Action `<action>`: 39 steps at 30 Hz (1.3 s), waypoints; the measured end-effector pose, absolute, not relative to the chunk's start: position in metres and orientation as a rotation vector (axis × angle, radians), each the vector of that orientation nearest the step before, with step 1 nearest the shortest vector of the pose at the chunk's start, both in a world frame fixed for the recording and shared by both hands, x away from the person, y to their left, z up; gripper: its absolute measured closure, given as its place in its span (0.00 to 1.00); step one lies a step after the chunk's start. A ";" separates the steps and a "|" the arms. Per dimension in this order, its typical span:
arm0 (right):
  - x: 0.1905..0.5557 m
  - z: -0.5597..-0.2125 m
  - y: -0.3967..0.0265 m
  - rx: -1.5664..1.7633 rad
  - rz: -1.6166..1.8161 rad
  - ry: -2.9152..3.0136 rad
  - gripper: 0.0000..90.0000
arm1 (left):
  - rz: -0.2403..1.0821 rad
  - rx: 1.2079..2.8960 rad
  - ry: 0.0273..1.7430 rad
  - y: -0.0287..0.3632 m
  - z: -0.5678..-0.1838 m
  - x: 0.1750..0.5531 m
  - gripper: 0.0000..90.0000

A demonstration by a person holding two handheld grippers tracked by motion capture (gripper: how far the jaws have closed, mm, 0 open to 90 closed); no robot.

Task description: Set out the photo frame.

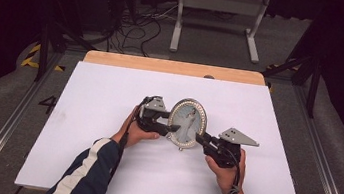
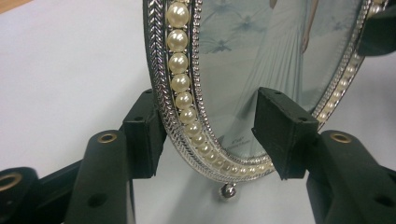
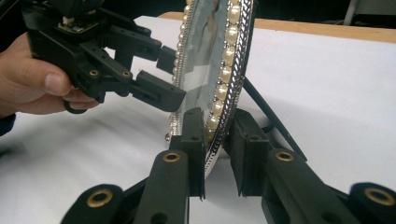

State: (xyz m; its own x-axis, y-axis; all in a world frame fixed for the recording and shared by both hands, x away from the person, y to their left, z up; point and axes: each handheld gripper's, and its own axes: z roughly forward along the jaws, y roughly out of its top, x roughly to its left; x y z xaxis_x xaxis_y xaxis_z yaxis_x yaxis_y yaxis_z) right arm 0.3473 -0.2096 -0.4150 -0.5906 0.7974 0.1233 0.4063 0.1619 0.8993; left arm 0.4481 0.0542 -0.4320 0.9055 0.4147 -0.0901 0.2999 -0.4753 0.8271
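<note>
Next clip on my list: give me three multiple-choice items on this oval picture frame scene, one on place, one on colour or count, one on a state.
1. Where does the oval picture frame stand?
A. On the white sheet, between both grippers
B. On the bare wooden strip at the far edge
C. On the floor

2. What lines the frame's rim?
A. Red stones
B. Pale pearl-like beads
C. Blue tiles

3. How does the frame stand?
A. Flat, face down
B. Flat, face up
C. Upright on its edge

Answers: 1 A, the high view shows it on the white sheet between the left gripper and right gripper. 2 B, cream beads run along the silver rim. 3 C, both gripper views show it rising from the table.
</note>
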 end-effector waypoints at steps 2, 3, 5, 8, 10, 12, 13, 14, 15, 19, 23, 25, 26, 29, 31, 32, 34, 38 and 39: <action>0.349 -0.415 -0.208 1.149 1.401 2.058 0.86 | 0.155 2.102 0.518 0.056 -0.432 0.447 0.54; 0.350 -0.415 -0.208 1.152 1.398 2.055 0.86 | 0.162 2.110 0.516 0.057 -0.432 0.445 0.54; 0.352 -0.416 -0.208 1.154 1.396 2.050 0.85 | 0.180 2.121 0.519 0.057 -0.431 0.442 0.54; 0.354 -0.416 -0.207 1.166 1.400 2.045 0.85 | 0.213 2.149 0.520 0.058 -0.430 0.438 0.54; 0.355 -0.416 -0.206 1.161 1.395 2.041 0.85 | 0.214 2.151 0.527 0.061 -0.430 0.435 0.54; 0.355 -0.417 -0.205 1.166 1.399 2.040 0.85 | 0.217 2.145 0.526 0.064 -0.431 0.432 0.54; 0.356 -0.417 -0.205 1.164 1.403 2.036 0.85 | 0.244 2.151 0.521 0.066 -0.433 0.429 0.54; 0.356 -0.417 -0.205 1.164 1.403 2.036 0.85 | 0.244 2.151 0.521 0.066 -0.433 0.429 0.54; 0.357 -0.417 -0.203 1.168 1.404 2.031 0.85 | 0.244 2.146 0.521 0.067 -0.433 0.428 0.54; 0.358 -0.418 -0.203 1.178 1.403 2.025 0.84 | 0.219 2.128 0.519 0.071 -0.434 0.426 0.54; 0.357 -0.418 -0.202 1.166 1.379 2.036 0.82 | 0.166 2.059 0.547 0.075 -0.436 0.430 0.53; 0.355 -0.417 -0.202 1.155 1.363 2.035 0.80 | 0.189 2.038 0.545 0.076 -0.433 0.430 0.54; 0.354 -0.417 -0.203 1.148 1.363 2.033 0.81 | 0.193 2.032 0.539 0.075 -0.431 0.430 0.55; 0.353 -0.415 -0.205 1.136 1.364 2.028 0.85 | 0.196 2.038 0.545 0.075 -0.429 0.431 0.56; 0.353 -0.415 -0.205 1.142 1.371 2.029 0.85 | 0.218 2.052 0.549 0.077 -0.428 0.430 0.64; 0.353 -0.415 -0.205 1.142 1.371 2.029 0.85 | 0.218 2.052 0.549 0.077 -0.428 0.430 0.67; 0.354 -0.414 -0.205 1.142 1.366 2.035 0.85 | 0.231 2.061 0.542 0.080 -0.427 0.427 0.70; 0.358 -0.416 -0.204 1.168 1.368 2.022 0.85 | 0.243 2.083 0.520 0.082 -0.423 0.422 0.73; 0.359 -0.416 -0.203 1.173 1.369 2.022 0.85 | 0.238 2.085 0.522 0.082 -0.423 0.420 0.74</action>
